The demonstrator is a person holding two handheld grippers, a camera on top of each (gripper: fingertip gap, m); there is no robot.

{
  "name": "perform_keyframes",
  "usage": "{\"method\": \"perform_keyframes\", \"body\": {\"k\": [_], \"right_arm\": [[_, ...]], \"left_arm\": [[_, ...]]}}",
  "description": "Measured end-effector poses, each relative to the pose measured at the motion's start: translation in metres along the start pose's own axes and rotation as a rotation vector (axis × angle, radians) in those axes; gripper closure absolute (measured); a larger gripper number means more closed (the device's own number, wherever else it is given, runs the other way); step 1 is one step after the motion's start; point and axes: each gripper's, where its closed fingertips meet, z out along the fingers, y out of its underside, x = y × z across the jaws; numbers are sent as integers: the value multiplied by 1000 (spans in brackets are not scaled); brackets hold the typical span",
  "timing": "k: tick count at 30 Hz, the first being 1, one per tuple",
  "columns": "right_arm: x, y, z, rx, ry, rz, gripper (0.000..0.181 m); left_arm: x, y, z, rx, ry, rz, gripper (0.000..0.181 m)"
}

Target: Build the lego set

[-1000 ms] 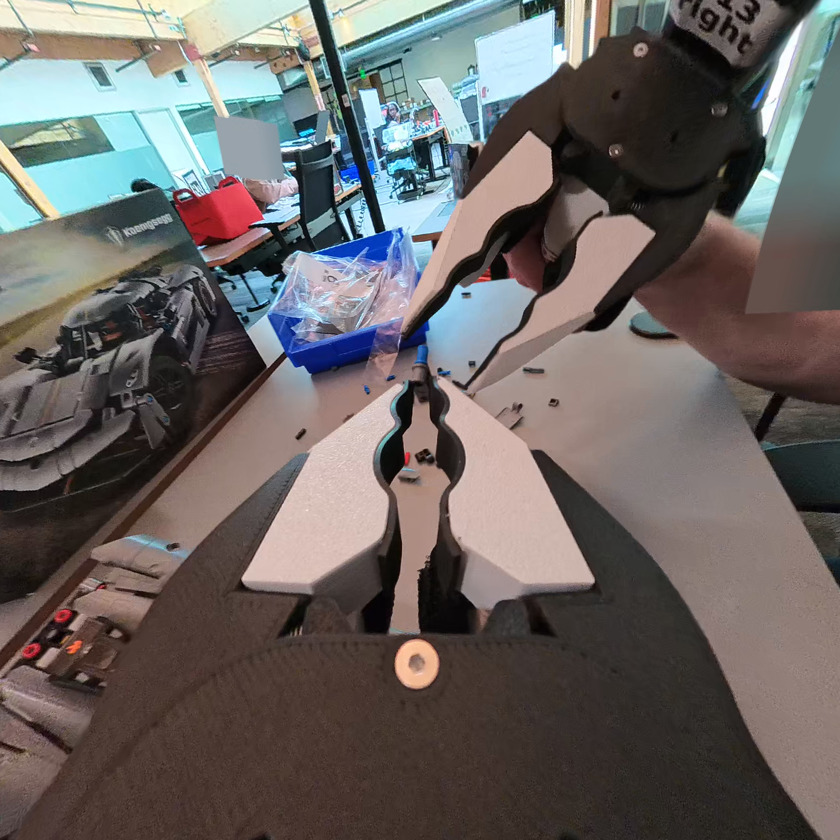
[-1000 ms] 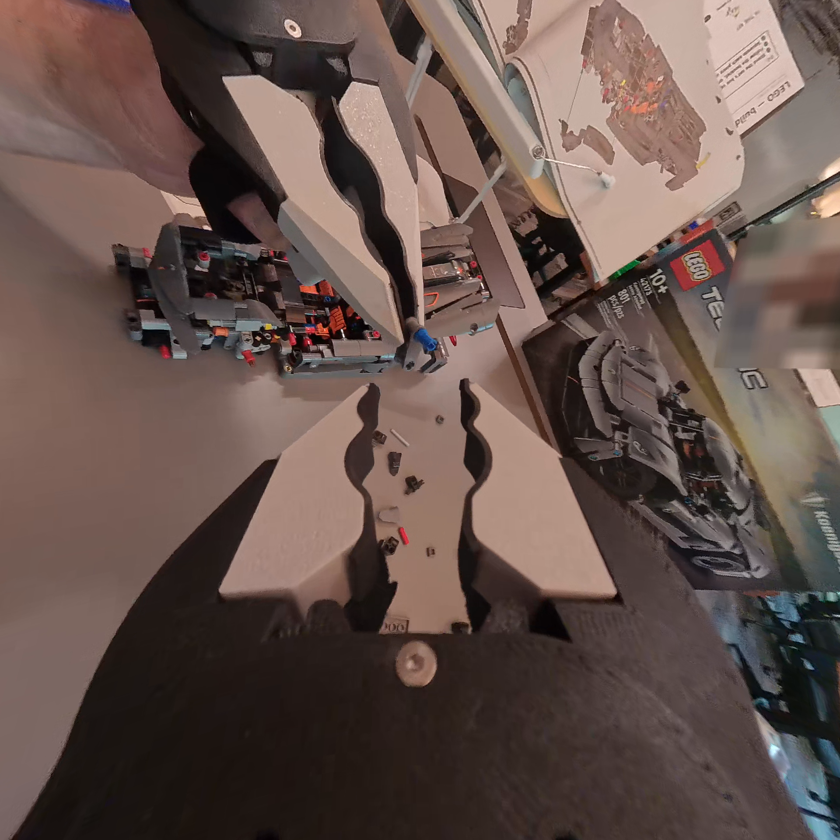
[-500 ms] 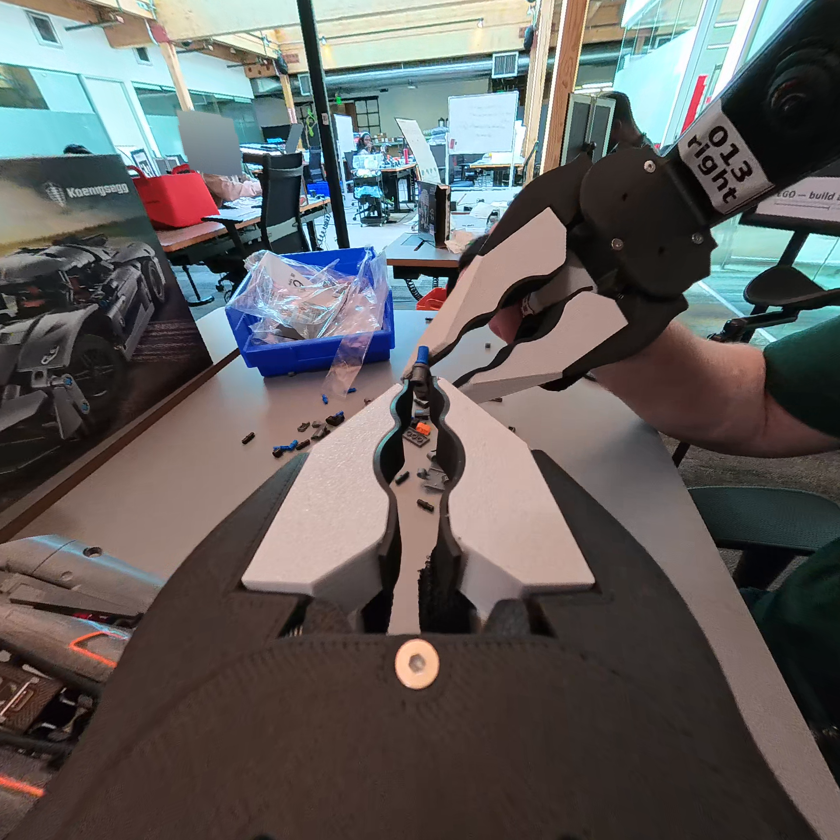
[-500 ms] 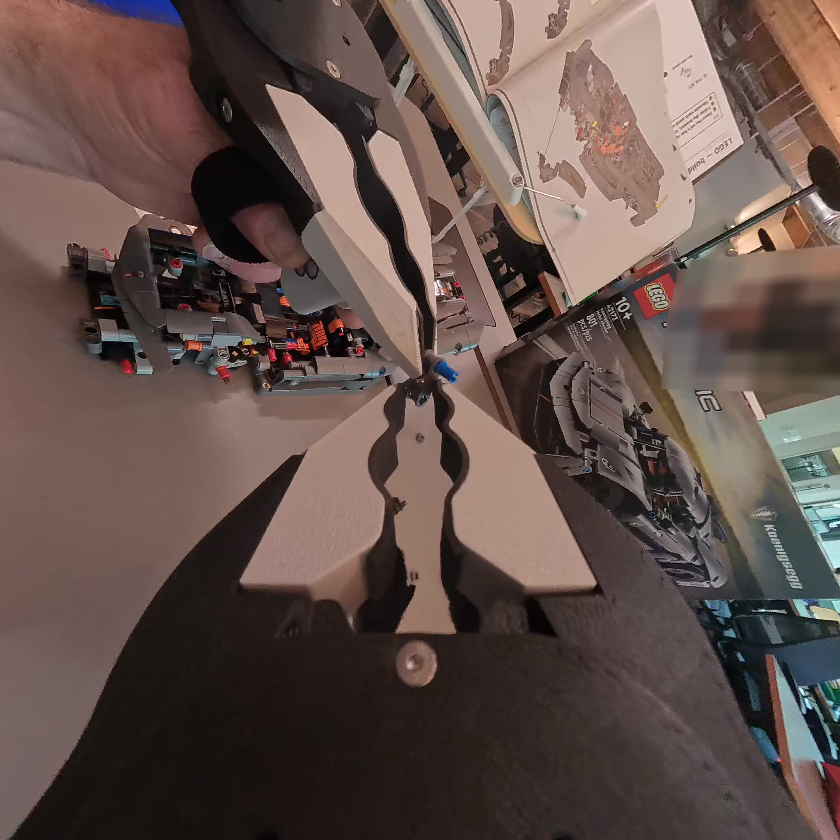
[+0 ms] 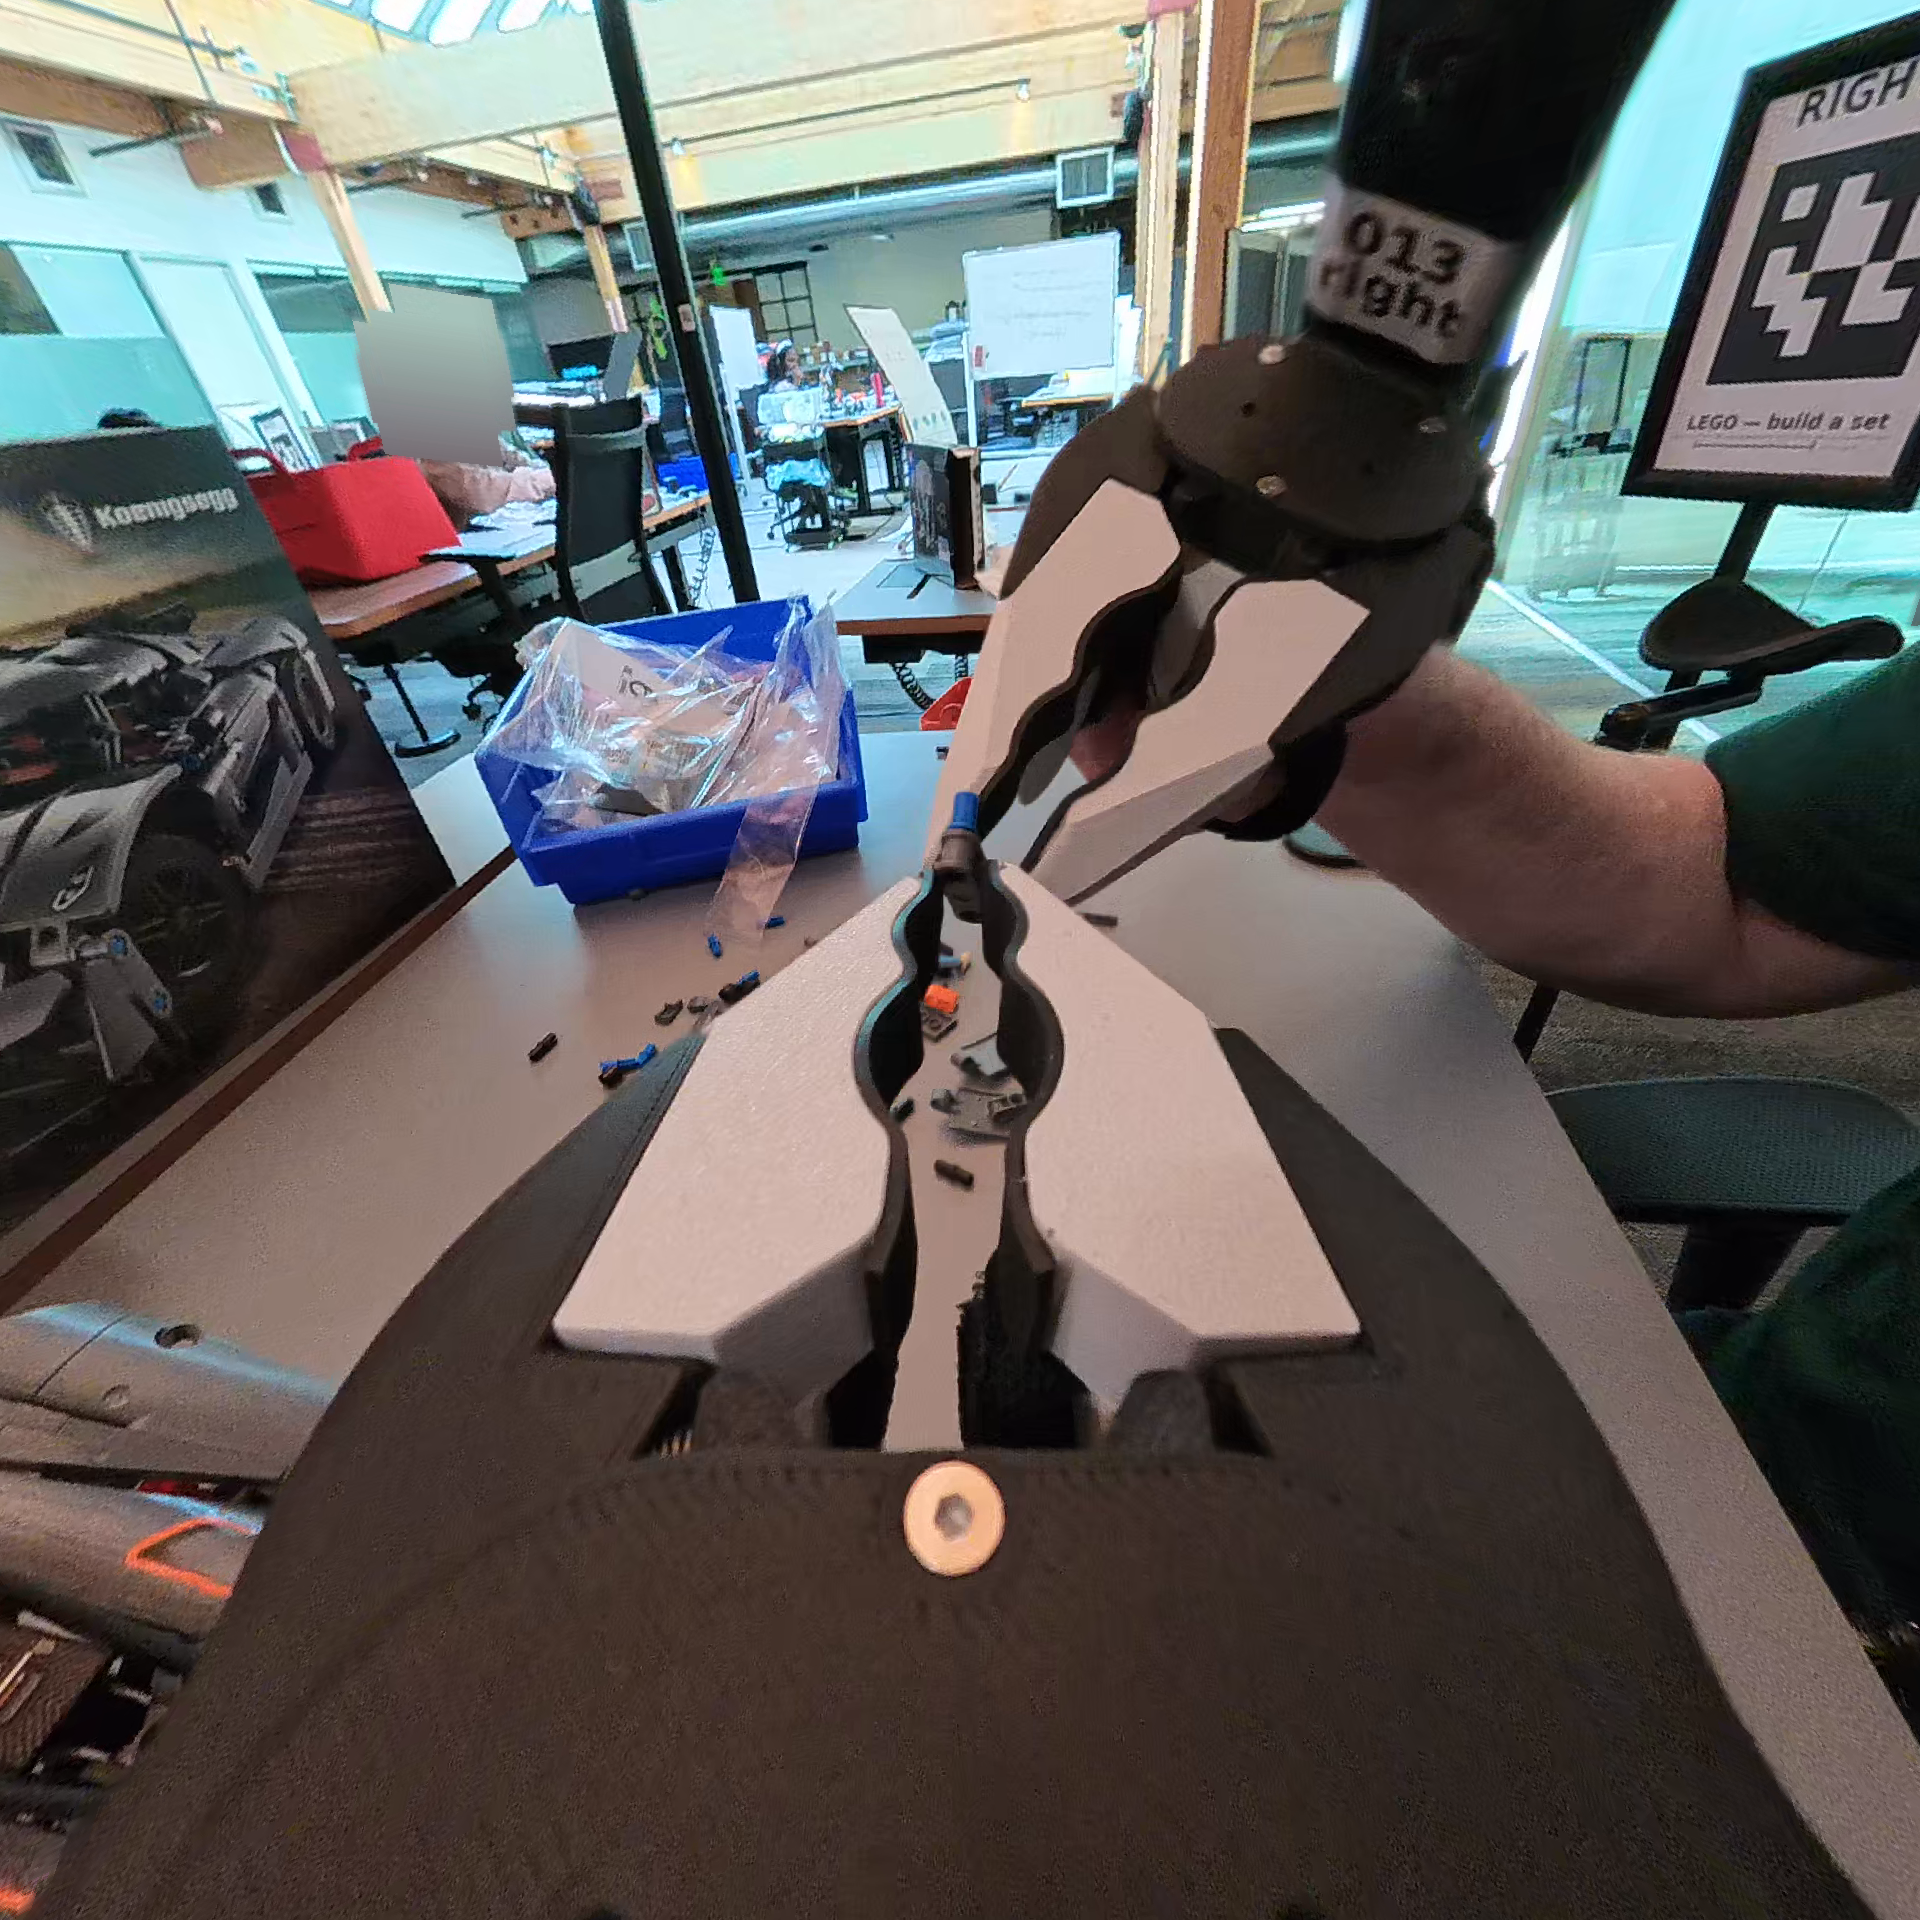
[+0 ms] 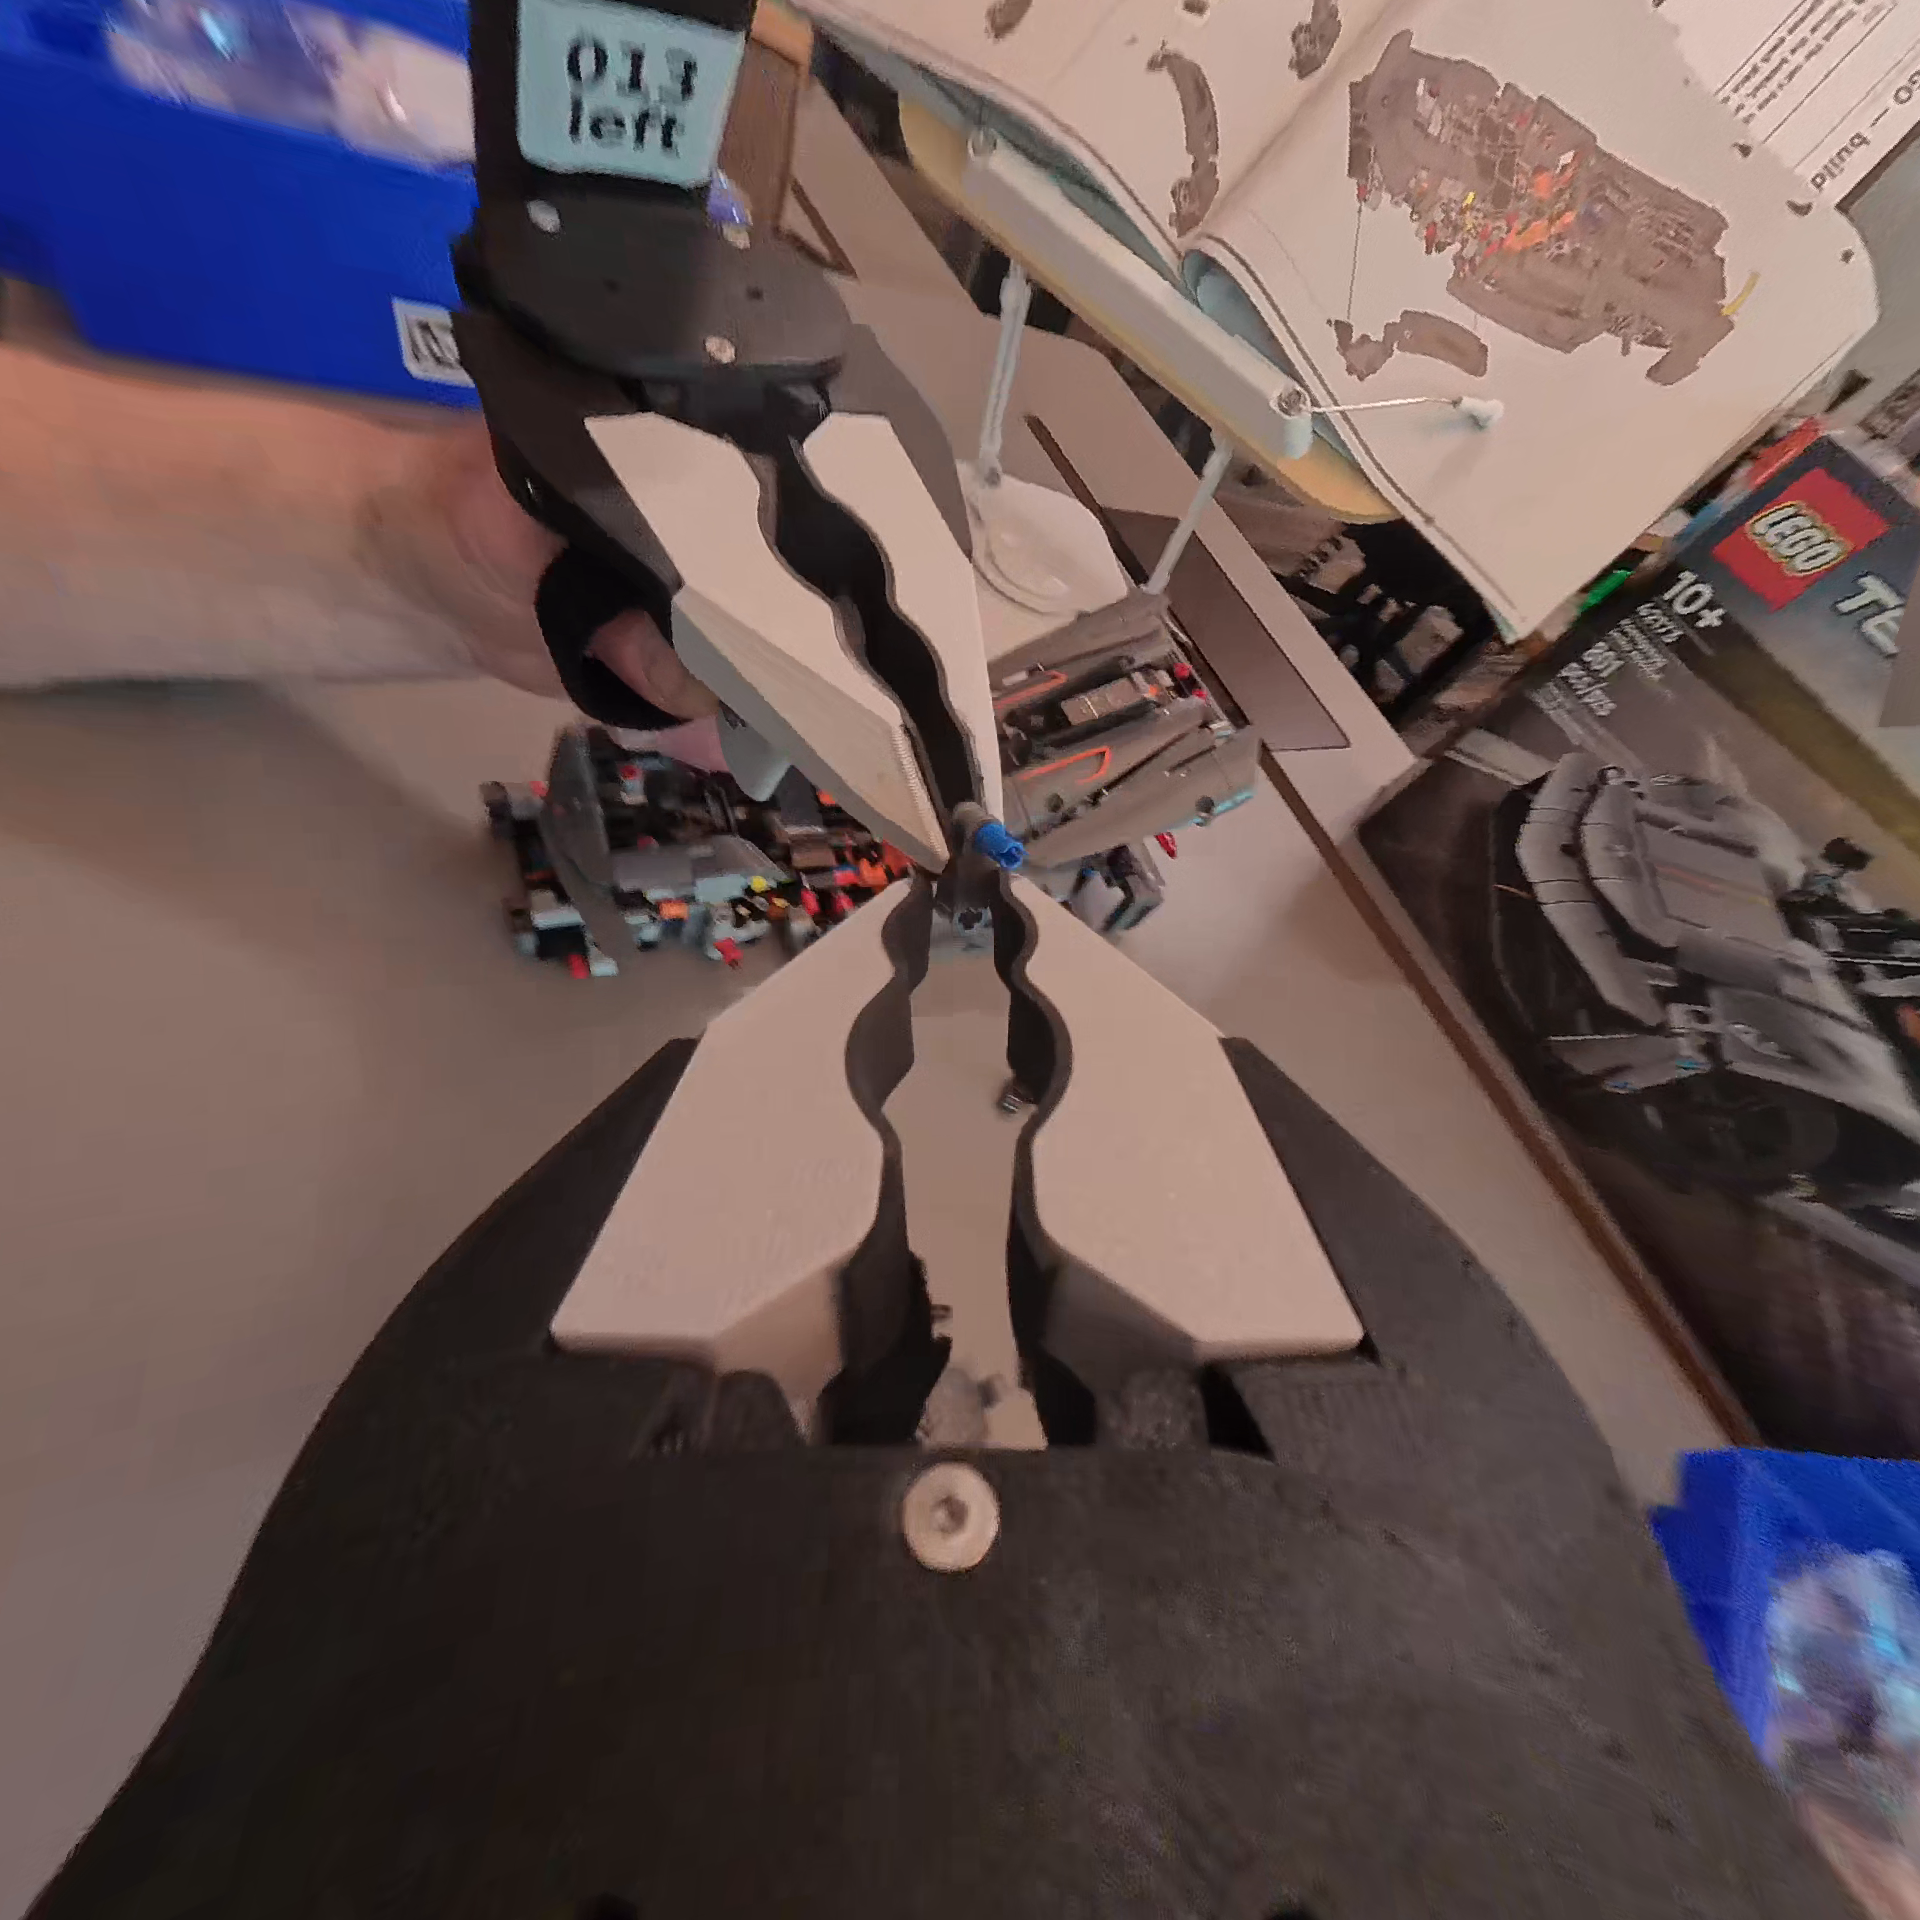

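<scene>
A grey table (image 5: 364, 1091) carries everything, with the big box (image 6: 1683, 997) of the set, a grey car printed on its front, propped along one edge. An open instruction book (image 6: 1558, 260) sits on a stand above the table in the right wrist view. A blue bin (image 5: 675, 842) stuffed with clear plastic bags (image 5: 665, 707) stands on the far part of the table in the left wrist view. The half-built car (image 6: 675, 873), grey with black, red and orange parts, lies flat on the table beyond the two tools, beside a separate grey body section (image 6: 1112, 738). The left gripper (image 5: 961, 883) is closed almost fully, its tips pinching a small dark grey piece (image 5: 961, 868) that has a blue pin (image 5: 964, 808) poking out of its top. The right gripper (image 6: 961, 914) meets it tip to tip in the air above the table and, in its own view, is nearly closed with its tips on either side of the same piece; from the left wrist view its jaws look slightly parted at the tip, so how firmly it grips I cannot tell. Loose small parts (image 5: 956, 1081), black, grey, blue and one orange, lie scattered on the table under and beyond the left gripper.
</scene>
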Motion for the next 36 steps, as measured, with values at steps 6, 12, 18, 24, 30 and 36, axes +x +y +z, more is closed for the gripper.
{"method": "perform_keyframes", "body": {"k": [6, 12, 18, 24, 30, 36], "right_arm": [[-7, -13, -9, 124, -140, 182, 172], [-8, -15, -11, 158, -187, 249, 173], [-8, -18, -12, 209, -227, 300, 176], [-8, -18, -11, 221, -238, 315, 176], [-9, -17, -12, 215, -226, 301, 176], [-10, -14, -15, 196, -230, 299, 176]], "left_arm": [[9, -9, -3, 46, 44, 17, 177], [11, -11, -3, 59, 46, 31, 176], [12, -14, -5, 79, 59, 30, 176], [12, -13, -5, 78, 64, 28, 176], [13, -12, -4, 82, 83, 21, 176], [16, -10, -2, 47, 86, 35, 173]]}}
